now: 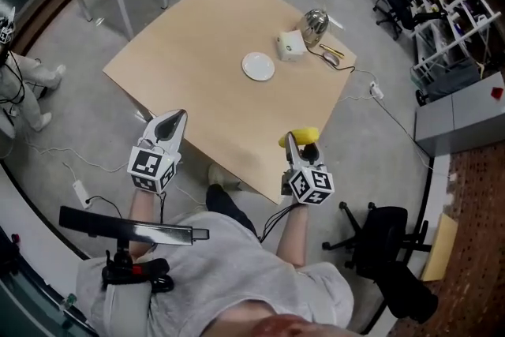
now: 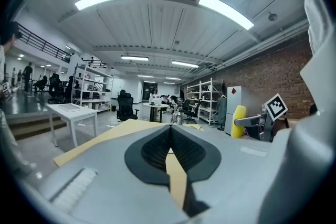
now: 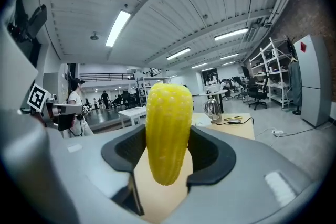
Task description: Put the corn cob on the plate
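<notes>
The pick-up looks done: the right gripper (image 1: 295, 147) clamps the corn cob (image 3: 168, 134) upright between its jaws, over the table's (image 1: 189, 83) near edge. The carry to the plate (image 1: 258, 66), well apart toward 11 o'clock, and the release are left. The left gripper (image 1: 169, 130) has its jaws closed on nothing.

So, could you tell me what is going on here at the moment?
A person stands at the near edge of a wooden table with a gripper in each hand. The right gripper is closed on a yellow corn cob, held close to that near edge. The left gripper is shut with nothing in it. The white plate sits empty farther across the table, so the corn cob has not yet reached it.
</notes>
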`<control>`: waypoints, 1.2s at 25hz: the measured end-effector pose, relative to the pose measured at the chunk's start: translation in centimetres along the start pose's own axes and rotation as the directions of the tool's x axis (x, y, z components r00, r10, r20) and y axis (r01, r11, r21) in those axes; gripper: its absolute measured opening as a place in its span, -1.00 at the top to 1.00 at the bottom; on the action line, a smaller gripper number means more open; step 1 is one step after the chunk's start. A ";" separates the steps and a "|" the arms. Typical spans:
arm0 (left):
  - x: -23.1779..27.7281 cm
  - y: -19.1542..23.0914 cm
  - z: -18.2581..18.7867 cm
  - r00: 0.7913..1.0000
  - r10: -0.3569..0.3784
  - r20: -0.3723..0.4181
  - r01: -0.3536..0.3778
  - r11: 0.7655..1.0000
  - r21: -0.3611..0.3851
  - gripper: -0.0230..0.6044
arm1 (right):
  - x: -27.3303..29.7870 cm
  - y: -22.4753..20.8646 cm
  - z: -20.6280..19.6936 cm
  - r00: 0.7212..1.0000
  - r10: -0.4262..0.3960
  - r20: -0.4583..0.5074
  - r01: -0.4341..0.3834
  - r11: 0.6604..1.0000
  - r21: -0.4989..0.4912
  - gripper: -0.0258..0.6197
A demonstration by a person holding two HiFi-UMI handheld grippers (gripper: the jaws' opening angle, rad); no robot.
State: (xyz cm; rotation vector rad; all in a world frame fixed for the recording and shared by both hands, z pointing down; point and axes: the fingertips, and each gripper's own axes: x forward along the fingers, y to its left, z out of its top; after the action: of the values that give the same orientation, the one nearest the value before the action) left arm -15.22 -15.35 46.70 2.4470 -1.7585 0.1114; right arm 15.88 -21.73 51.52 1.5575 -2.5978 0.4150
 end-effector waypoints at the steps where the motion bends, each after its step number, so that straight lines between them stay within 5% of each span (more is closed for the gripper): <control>1: 0.9 0.6 -0.3 1.000 0.009 -0.002 -0.009 1.000 -0.008 0.86 | 1.5 -0.5 -0.1 1.000 0.008 -0.007 -0.008 1.000 0.004 0.14; 12: 3.1 2.7 -1.2 0.992 0.102 -0.079 -0.105 0.994 -0.034 0.86 | 9.2 -2.3 1.0 0.992 0.072 -0.101 -0.075 0.997 -0.023 0.14; 30: 6.9 6.2 -6.0 0.960 0.215 -0.180 -0.233 0.969 -0.080 0.86 | 26.4 -6.0 -5.9 0.934 0.123 -0.336 -0.162 0.983 -0.090 0.14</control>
State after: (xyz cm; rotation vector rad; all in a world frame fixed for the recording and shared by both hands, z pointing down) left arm -18.79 -22.87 53.89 2.0948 -1.9083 0.2404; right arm 8.12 -45.34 63.85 1.1528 -2.4314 0.4797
